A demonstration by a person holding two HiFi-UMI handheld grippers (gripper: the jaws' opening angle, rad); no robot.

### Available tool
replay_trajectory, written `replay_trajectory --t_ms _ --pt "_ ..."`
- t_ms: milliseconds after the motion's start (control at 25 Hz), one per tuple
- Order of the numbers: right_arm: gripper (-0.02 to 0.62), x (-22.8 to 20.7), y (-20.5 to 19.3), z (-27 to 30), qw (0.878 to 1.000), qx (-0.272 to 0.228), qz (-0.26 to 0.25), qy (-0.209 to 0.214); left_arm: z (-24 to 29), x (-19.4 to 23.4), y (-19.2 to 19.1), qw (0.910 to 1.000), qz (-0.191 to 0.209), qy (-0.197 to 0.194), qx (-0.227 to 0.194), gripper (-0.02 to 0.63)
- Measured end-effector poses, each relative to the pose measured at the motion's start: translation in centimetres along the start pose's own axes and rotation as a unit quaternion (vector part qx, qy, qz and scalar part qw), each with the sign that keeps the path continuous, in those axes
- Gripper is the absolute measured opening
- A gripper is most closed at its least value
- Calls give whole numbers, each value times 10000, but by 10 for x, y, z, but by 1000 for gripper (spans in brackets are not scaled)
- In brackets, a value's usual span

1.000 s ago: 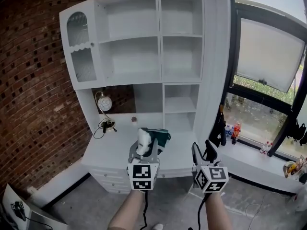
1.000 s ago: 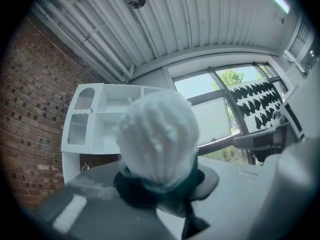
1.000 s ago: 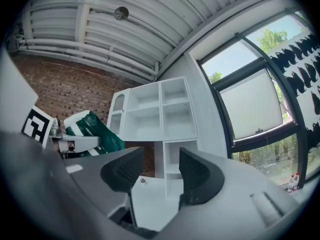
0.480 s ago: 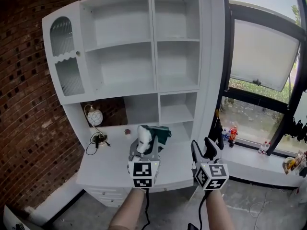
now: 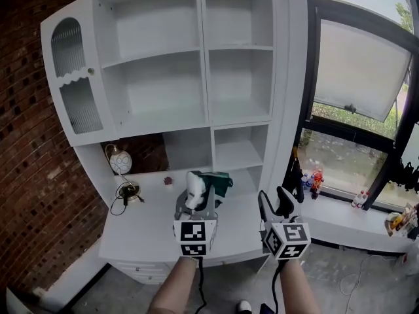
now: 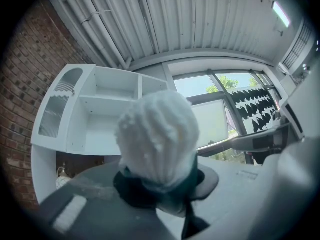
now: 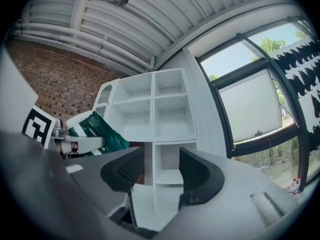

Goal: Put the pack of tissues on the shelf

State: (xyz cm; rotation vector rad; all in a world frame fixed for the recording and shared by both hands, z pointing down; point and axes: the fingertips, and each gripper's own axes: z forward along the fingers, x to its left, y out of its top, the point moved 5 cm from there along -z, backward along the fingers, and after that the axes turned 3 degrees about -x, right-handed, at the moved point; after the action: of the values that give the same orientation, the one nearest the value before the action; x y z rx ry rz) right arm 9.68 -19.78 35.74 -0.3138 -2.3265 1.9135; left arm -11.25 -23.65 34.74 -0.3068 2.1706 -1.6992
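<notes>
Looming larger than a second ago, the white shelf unit (image 5: 203, 77) is now seen to fill most of the head view, and its desk top (image 5: 147, 224) is brought closer beneath both grippers, which are kept at the same spot in that view. From this it is judged that the unit is being approached and the carrying step is under way, with the placing not yet done.

The pack of tissues (image 5: 200, 187) is held upright in the left gripper (image 5: 196, 205). Its jaws are closed narrowly on the dark green wrapper, while the white end is left standing above them. The pack is carried in the air over the front of the desk top, apart from every shelf. The right gripper (image 5: 275, 203) is held just beside it with jaws wide apart; nothing is gripped, and only the shelf unit is seen through the gap.

Nothing is seen in any of the open compartments, upper or lower, so any of them could be used for the pack. What is kept behind the ribbed glass door (image 5: 72, 77) cannot be made out. In the dark niche below it, a round lamp (image 5: 120, 162) is stood on the desk top, with a coiled cable (image 5: 124, 193) just beside it
</notes>
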Motion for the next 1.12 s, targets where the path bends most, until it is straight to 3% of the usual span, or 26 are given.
replay_trajectory --t_ms 640,1120 --pt "210 -75 -12 87 9986 85 -20 526 97 -16 -19 9987 56 510 79 106" --pt "210 -121 -30 122 9963 148 336 776 146 -40 -32 9977 -42 641 201 106"
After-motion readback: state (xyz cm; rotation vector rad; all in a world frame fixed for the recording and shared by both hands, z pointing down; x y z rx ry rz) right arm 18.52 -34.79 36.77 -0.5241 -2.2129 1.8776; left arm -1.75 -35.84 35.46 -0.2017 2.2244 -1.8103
